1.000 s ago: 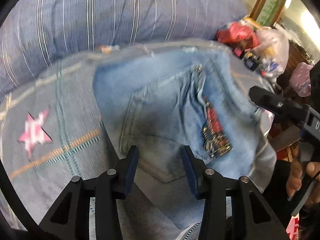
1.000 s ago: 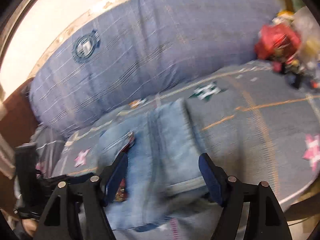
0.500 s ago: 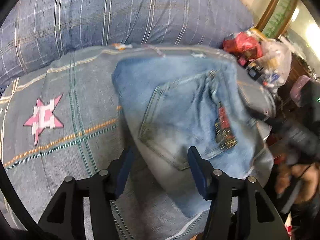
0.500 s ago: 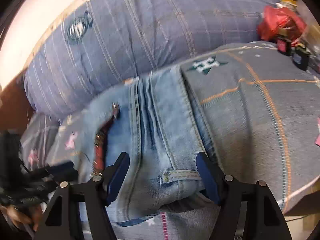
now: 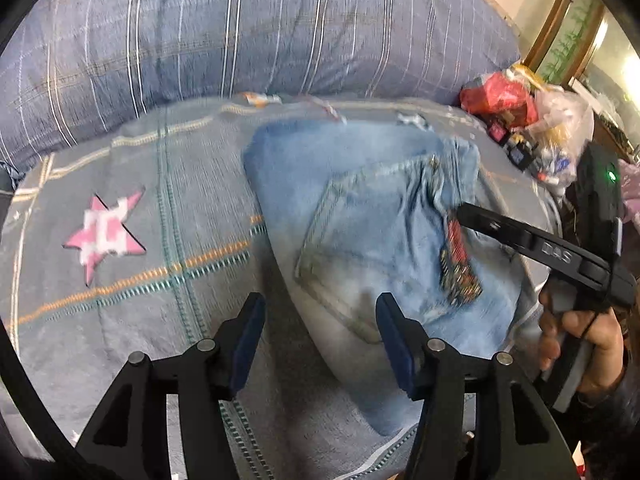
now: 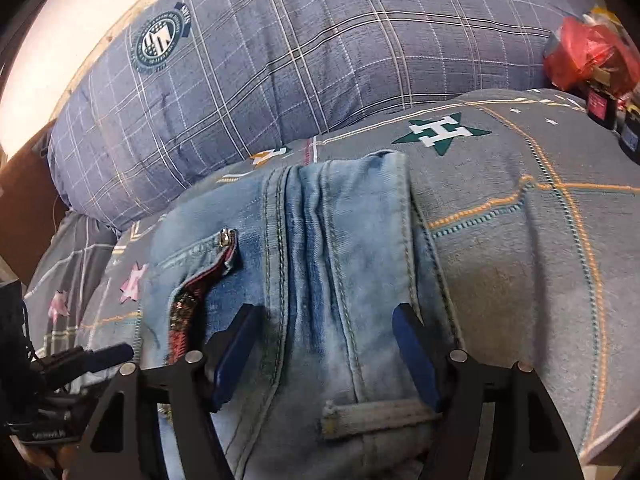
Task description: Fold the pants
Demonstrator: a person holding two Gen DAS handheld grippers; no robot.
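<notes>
Light blue jeans (image 5: 360,216) lie folded in a compact stack on a grey bedspread (image 5: 120,280), back pocket and a red embroidered patch (image 5: 456,264) facing up. My left gripper (image 5: 318,336) is open and empty, hovering over the stack's near-left edge. My right gripper (image 6: 322,356) is open, low over the jeans (image 6: 320,240) near the waistband and belt loop (image 6: 376,416). The right gripper also shows in the left wrist view (image 5: 532,240), over the patch. The left gripper shows at the lower left of the right wrist view (image 6: 92,360).
A large blue plaid pillow (image 6: 320,48) lies along the back of the bed. Red and clear plastic bags with small items (image 5: 520,112) sit at the far right corner. The bed's edge (image 6: 608,440) runs at the lower right.
Both grippers have drawn nearer to the jeans and opened a little wider. The right gripper has moved in over the waistband. The jeans stay folded in place.
</notes>
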